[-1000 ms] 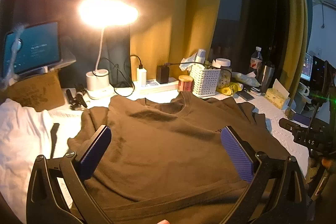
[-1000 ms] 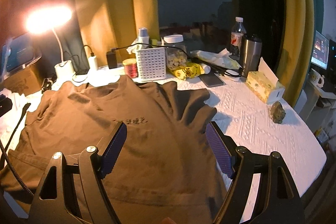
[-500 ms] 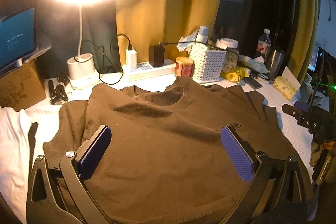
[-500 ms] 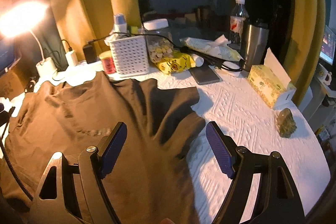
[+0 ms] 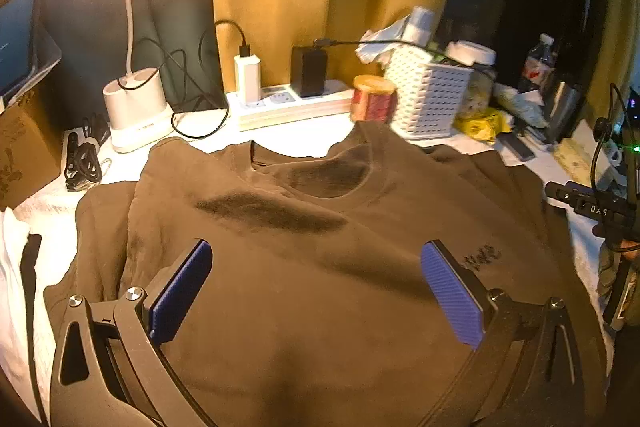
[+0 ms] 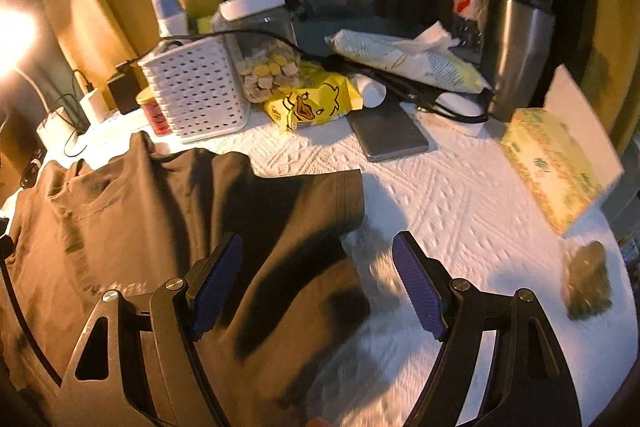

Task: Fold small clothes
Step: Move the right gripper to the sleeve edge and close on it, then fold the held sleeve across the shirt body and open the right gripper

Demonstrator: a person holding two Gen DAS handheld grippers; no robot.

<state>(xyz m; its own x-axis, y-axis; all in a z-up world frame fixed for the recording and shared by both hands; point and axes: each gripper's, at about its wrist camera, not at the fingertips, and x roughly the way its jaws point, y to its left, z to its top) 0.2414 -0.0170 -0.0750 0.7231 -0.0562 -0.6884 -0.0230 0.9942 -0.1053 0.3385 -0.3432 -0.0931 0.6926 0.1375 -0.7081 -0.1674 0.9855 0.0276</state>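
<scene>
A brown T-shirt lies spread flat on the white textured table cover, collar toward the back. My left gripper hovers open over the shirt's chest, nothing between its blue pads. In the right wrist view the shirt fills the left half, its right sleeve lying out on the cover. My right gripper is open above that sleeve's lower edge, one pad over cloth, the other over bare cover. The right gripper's body shows at the left wrist view's right edge.
Along the back stand a lit desk lamp, a power strip with chargers, a red can, a white basket, a snack jar, a phone, a steel tumbler and a tissue box. White cloth lies at left.
Both grippers moved forward and lower over the shirt. The right one swung to the right, toward the right sleeve and the bare cover. Both stayed open.
</scene>
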